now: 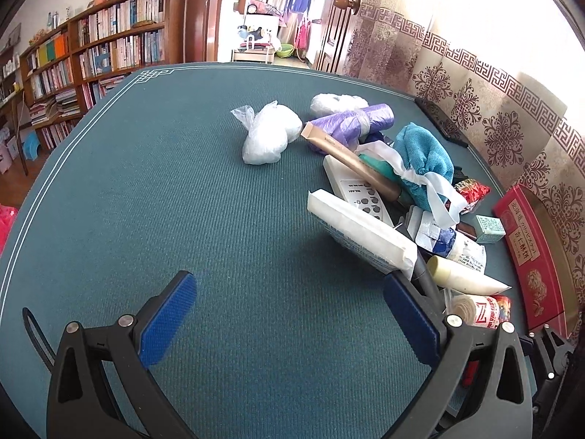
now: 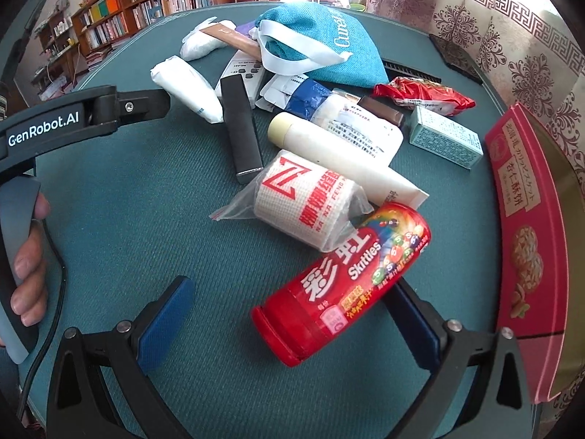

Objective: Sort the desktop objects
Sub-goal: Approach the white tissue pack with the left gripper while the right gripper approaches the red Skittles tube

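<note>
My right gripper (image 2: 290, 289) stands open over the green mat, pointing steeply down. A red Skittles bottle (image 2: 340, 281) lies on its side between the jaws, cap end nearest me. It covers part of the right pad, while the left pad (image 2: 164, 325) is well clear of it. Its far end rests against a bagged bandage roll (image 2: 303, 205). My left gripper (image 1: 289, 292) is open over bare mat, with nothing between its fingers. Its right finger (image 1: 409, 318) sits beside a flat white pack (image 1: 362, 230) at the near edge of the pile.
The pile holds a cream tube (image 2: 329, 153), black remote (image 2: 241, 128), white remote (image 1: 362, 194), blue cloth bag (image 2: 329, 36), green box (image 2: 444, 139), red snack packet (image 2: 424, 97) and purple roll (image 1: 351, 120). A red biscuit tin (image 2: 523, 226) lines the right edge. A hand (image 2: 29, 256) holds the left tool.
</note>
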### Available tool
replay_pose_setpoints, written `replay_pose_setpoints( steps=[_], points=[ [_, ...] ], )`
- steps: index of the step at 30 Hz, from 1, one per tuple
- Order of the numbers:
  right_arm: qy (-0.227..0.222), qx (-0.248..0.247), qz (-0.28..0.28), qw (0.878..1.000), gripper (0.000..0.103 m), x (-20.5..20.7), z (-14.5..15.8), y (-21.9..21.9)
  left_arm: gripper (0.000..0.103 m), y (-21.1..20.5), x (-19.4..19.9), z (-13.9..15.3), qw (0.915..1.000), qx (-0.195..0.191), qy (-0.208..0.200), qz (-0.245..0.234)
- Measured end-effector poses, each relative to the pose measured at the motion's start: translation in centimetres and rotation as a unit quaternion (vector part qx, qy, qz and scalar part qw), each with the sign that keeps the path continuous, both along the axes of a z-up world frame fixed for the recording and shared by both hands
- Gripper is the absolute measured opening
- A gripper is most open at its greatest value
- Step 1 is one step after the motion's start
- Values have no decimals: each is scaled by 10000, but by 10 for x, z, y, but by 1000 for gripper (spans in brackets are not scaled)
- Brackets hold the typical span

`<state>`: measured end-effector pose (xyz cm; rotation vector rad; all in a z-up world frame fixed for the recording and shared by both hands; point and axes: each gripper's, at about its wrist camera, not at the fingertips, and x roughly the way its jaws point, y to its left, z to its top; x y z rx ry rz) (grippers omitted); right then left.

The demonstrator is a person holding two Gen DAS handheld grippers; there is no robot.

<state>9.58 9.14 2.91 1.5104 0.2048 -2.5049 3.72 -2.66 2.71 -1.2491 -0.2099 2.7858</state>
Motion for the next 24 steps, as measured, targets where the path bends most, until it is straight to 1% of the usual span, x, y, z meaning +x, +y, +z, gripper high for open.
replay_pose_setpoints(
  steps=[5,9,11,14,16,18,21,22,23,24],
  points=[
    [-6,-33,31,10000,103,0,0,-3,103,-1,5,6,9997,154,124,-128],
    [24,-64,-51,10000,103,0,0,-5,103,5,9,12,9993,113,231,-269],
    [39,-75,-88,9999,103,1,0,-6,103,8,6,11,9994,83,147,-308],
    [53,-120,-157,9998,103,0,0,-6,103,15,-6,2,9995,-110,-217,-193],
    [67,-96,-165,9998,103,-1,0,-9,103,18,-12,-4,9989,-140,-410,-184],
    [88,-28,-167,9998,103,-1,-1,-13,103,23,-15,-7,9985,-218,-467,-206],
    [98,-41,-186,9998,103,-2,-2,-15,103,31,-19,-11,9971,-525,-536,-161],
    [98,-52,-194,9998,103,-7,-5,-3,103,32,-22,-14,9963,-593,-612,-141],
    [99,-62,-202,9997,103,-5,-1,6,103,33,-25,-18,9953,-645,-720,-109],
    [103,-71,-210,9997,103,-5,-1,7,103,32,-29,-22,9944,-658,-826,-87]
  ],
)
